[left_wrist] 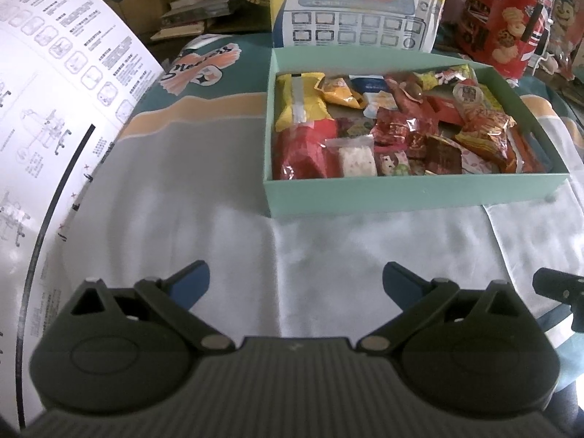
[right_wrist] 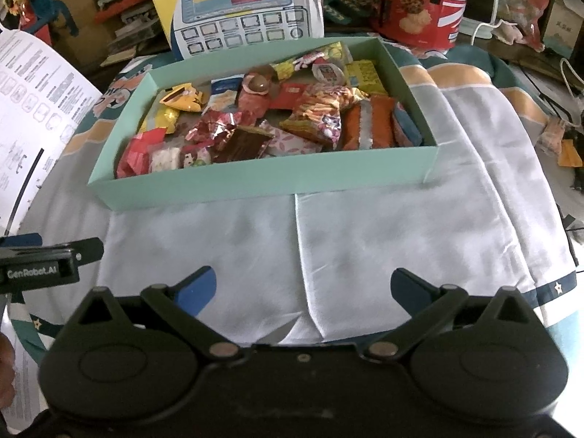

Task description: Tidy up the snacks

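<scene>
**Snacks ahead of both empty claws**

Snacks (right_wrist: 255, 124) fill the mint box (right_wrist: 255, 182), its long side running crosswise on the cloth (right_wrist: 401, 241). Left gripper (left_wrist: 295, 281) and right gripper (right_wrist: 303, 288) hover spread wide, holding nothing. The box lies ahead-right of the left and straight ahead of the right, which looks nearer. Lower packets are buried.

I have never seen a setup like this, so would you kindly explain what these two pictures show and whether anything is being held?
A person holds two handheld grippers, each with a fisheye camera looking along its fingers. One picture is from the left gripper, the other from the right gripper. Both are open and hold nothing; the blue-padded fingers stand wide apart above a pale cloth. Ahead on the cloth sits a mint-green box filled with wrapped snacks. A printed instruction sheet lies to the left.
</scene>
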{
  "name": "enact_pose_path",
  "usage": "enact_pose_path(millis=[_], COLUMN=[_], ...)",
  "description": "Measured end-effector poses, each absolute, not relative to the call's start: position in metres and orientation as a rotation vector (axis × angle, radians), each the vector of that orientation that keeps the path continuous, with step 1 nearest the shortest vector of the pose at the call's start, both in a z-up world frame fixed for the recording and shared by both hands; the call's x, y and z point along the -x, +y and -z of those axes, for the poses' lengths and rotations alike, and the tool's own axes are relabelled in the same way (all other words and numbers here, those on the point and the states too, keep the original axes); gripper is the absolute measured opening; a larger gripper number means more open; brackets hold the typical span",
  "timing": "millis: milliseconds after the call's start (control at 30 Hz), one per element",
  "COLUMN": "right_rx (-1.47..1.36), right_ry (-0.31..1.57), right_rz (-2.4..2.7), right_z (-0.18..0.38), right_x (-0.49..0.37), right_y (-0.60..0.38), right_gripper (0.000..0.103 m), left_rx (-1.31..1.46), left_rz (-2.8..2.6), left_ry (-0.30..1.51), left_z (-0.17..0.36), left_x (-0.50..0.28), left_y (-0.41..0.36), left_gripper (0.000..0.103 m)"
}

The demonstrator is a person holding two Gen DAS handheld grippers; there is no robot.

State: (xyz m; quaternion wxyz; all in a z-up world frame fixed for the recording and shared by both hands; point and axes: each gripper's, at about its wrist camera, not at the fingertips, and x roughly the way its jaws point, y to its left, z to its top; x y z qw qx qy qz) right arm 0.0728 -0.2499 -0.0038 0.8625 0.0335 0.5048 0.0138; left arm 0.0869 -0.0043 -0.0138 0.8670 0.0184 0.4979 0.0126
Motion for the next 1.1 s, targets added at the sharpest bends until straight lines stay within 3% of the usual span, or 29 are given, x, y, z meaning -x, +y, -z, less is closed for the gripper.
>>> enact_pose_path(millis=[1100], right_rx=[-0.065], right_ry=[1.054], right_rz=[-0.014], right_z=[0.0027], right_x=[-0.0733], right_y=[-0.2511], right_gripper=[0.103], left_rx=[-0.05], left_rz=[-0.02], left_ry=[1.028], left_z=[0.0102], left_x=[-0.0854], left_y=[-0.006], left_gripper=[0.103])
